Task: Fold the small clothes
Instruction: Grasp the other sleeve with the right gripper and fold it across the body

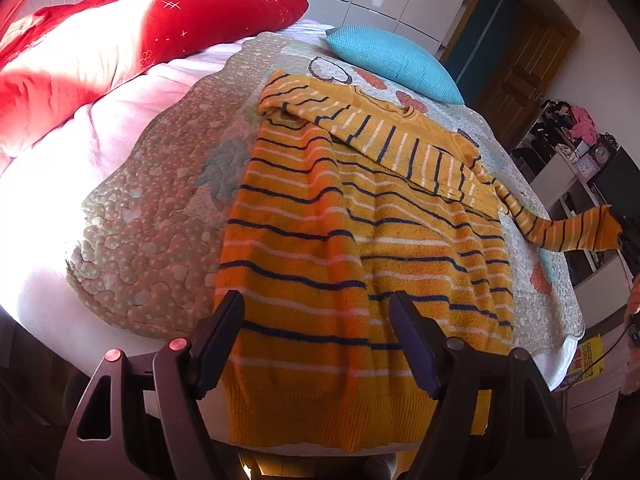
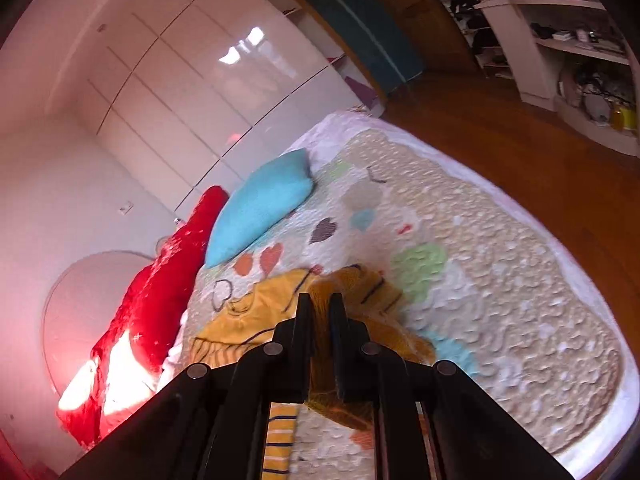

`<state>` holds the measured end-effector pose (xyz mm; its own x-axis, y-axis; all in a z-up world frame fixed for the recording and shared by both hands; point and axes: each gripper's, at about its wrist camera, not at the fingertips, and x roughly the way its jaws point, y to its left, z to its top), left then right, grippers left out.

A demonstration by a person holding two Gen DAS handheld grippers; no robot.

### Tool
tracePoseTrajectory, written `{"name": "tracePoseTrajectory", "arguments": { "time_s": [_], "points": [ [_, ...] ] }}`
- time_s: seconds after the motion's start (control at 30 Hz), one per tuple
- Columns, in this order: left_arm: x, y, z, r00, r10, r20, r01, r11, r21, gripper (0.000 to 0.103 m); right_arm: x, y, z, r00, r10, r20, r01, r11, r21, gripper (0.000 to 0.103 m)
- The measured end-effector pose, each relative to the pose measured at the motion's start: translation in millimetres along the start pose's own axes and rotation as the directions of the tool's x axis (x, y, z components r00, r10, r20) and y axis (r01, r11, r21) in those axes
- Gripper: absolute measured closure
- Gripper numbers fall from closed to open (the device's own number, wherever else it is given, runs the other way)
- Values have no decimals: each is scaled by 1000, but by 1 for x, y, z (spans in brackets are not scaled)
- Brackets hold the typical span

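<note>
A yellow-orange striped sweater (image 1: 340,232) lies flat on the quilted bed cover (image 1: 152,232). Its left sleeve is folded across the chest. Its right sleeve (image 1: 568,232) stretches out to the right and is lifted off the bed. My left gripper (image 1: 316,308) is open and empty, hovering over the sweater's hem. My right gripper (image 2: 320,304) is shut on the right sleeve's cuff (image 2: 360,284) and holds it above the bed. It shows in the left wrist view at the far right edge (image 1: 624,236).
A turquoise pillow (image 1: 392,64) lies at the head of the bed beyond the sweater, also in the right wrist view (image 2: 260,204). A red duvet (image 1: 100,48) is heaped on the left. Shelves (image 2: 580,52) and wooden floor (image 2: 520,152) lie to the right of the bed.
</note>
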<state>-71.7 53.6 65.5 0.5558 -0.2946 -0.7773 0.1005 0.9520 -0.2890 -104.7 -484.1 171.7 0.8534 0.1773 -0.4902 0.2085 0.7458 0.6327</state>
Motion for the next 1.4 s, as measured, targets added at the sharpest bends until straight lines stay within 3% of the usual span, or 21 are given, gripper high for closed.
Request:
{"name": "tracePoseTrajectory", "arguments": {
  "time_s": [0.1,0.2,0.33,0.43,0.53,0.63,0.7,0.73,0.77,0.8,0.87,1.0,1.07,1.23,1.4],
  "points": [
    [-8,14,0,1000,7,26,-7,1000,-15,30,46,61,-11,990,109,-86,-111,993,-27,93],
    [-20,27,-3,998,26,62,-25,1000,-15,29,99,126,-29,967,179,-183,-194,979,-67,93],
    [-34,49,-8,993,65,100,-64,998,-15,29,175,204,-69,925,204,-320,-254,959,-125,93],
    [-38,67,-11,990,91,111,-89,996,-29,29,234,247,-104,900,166,-403,-253,952,-172,93],
    [-38,84,-15,988,108,109,-102,993,-57,29,290,270,-139,877,122,-466,-234,953,-192,93],
    [-36,100,-18,989,113,97,-103,990,-100,29,335,282,-171,836,100,-539,-237,952,-191,88],
    [-34,108,-19,989,114,92,-102,987,-122,29,354,281,-186,802,119,-586,-253,956,-152,74],
    [-34,111,-20,989,116,90,-104,986,-131,29,360,280,-191,776,154,-612,-278,954,-111,64],
    [-33,114,-20,989,117,88,-105,985,-138,29,361,279,-192,760,187,-623,-300,951,-80,60],
    [-32,116,-20,989,118,86,-105,984,-145,29,358,281,-190,759,206,-618,-318,945,-75,58],
    [-31,119,-21,990,115,85,-101,983,-156,29,344,284,-182,777,208,-594,-341,932,-120,45],
    [-25,116,-20,993,96,74,-83,983,-162,29,315,276,-159,841,91,-533,-272,923,-272,44],
    [-22,110,-18,994,85,72,-74,986,-153,29,303,262,-149,863,38,-504,-229,918,-323,44],
    [-17,89,-11,996,59,64,-53,993,-103,29,281,210,-137,882,-58,-468,-129,925,-356,44],
    [-12,74,30,997,-5,78,12,997,-79,29,238,158,-131,911,-58,-407,-94,934,-344,44]
  ]
}}
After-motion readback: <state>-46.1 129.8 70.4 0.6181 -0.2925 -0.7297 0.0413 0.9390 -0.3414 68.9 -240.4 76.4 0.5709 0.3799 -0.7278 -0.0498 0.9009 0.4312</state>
